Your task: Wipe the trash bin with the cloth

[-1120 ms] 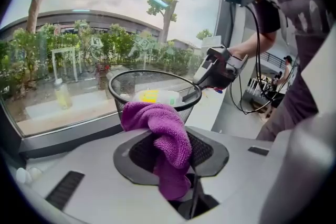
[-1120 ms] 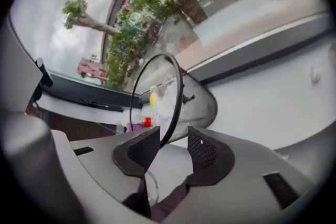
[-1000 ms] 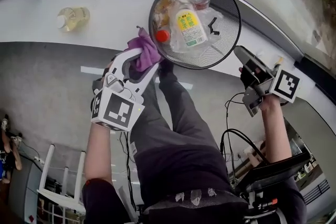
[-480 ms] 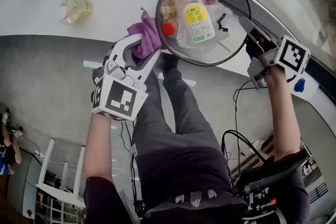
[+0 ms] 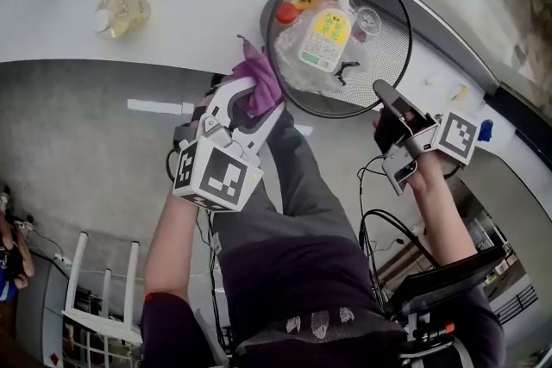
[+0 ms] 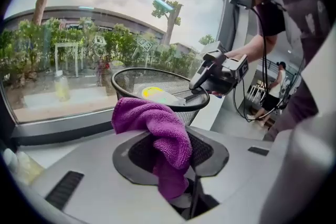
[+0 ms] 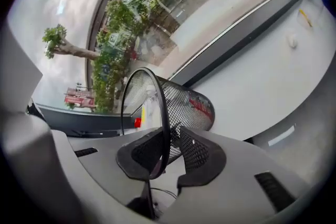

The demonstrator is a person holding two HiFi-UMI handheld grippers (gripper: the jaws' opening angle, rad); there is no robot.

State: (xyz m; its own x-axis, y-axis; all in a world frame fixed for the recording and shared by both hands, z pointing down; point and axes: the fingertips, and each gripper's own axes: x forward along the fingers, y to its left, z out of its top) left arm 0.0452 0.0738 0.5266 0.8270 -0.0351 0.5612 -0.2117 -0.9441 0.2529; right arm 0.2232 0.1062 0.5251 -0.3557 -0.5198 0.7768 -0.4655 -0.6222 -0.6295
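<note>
Mesh trash bin (image 5: 392, 47) at white window-side worktop (image 5: 190, 21)
Left gripper (image 5: 254, 102) pinches purple cloth (image 5: 259, 80) beside bin; right gripper (image 5: 384, 90) clamps its rim.

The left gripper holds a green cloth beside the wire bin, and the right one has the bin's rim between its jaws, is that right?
Not quite. The cloth is purple, not green; the left gripper view shows it. Otherwise yes: the left gripper holds it beside the trash bin, whose rim the right gripper has between its jaws.
</note>
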